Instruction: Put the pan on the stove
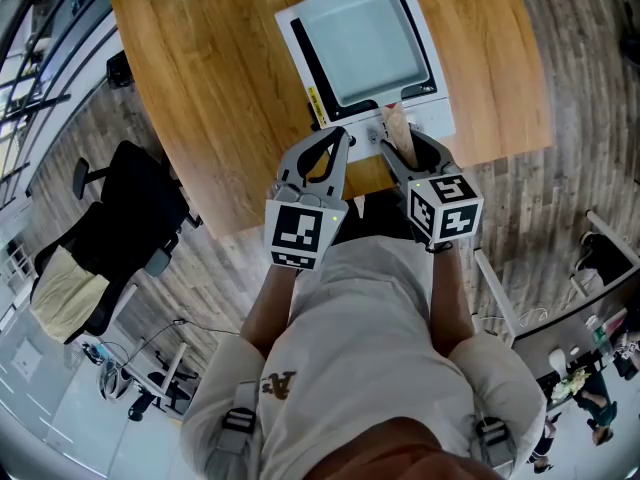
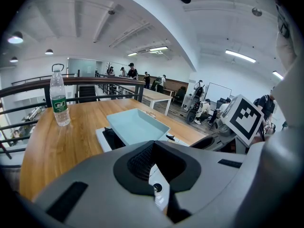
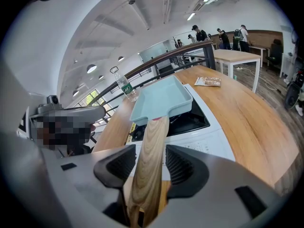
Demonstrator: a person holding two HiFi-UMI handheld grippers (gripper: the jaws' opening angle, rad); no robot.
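Jaws of the right gripper (image 3: 148, 153) stand partly apart, with the wooden handle (image 3: 154, 132) of the pan (image 3: 159, 101) running between them. A gap shows beside the handle on one side, and the pads do not press it. The pan, pale blue and square, sits flat on the black top of the white stove (image 1: 432, 118), straight ahead of this gripper. Its handle reaches back over the stove's front strip toward the table's near edge. The stove stands on the wooden table (image 1: 220, 98) close to that near edge, toward the near right corner. The left gripper (image 2: 153, 144) hangs just beside the right one, at the stove's near left corner, with its jaw tips together and nothing held; the pan lies ahead of it. A clear water bottle (image 2: 60, 101) stands upright well apart from the stove, near the table's far left edge. A black office chair (image 1: 120, 228) stands on the floor to the left of the table.
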